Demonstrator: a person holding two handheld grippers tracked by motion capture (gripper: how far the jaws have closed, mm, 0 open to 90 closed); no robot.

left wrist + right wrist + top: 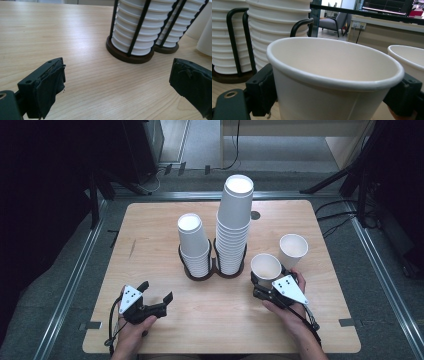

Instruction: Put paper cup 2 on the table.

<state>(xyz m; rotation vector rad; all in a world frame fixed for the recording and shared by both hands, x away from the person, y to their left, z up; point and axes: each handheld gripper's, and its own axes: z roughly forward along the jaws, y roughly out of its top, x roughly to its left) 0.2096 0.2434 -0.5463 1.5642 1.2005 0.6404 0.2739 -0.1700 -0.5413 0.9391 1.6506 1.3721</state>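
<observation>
Two grippers, right gripper [267, 282] jaws round a paper cup [265, 266], left gripper [156, 295] jaws apart, empty.

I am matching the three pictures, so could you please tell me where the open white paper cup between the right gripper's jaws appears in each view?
High view: the open white paper cup stands right of centre, ahead of the right gripper.
Left gripper view: I cannot pick it out with certainty.
Right gripper view: the cup sits centre foreground between the black jaws.
Shared landmark: the black wire holder of stacked white cups.
</observation>
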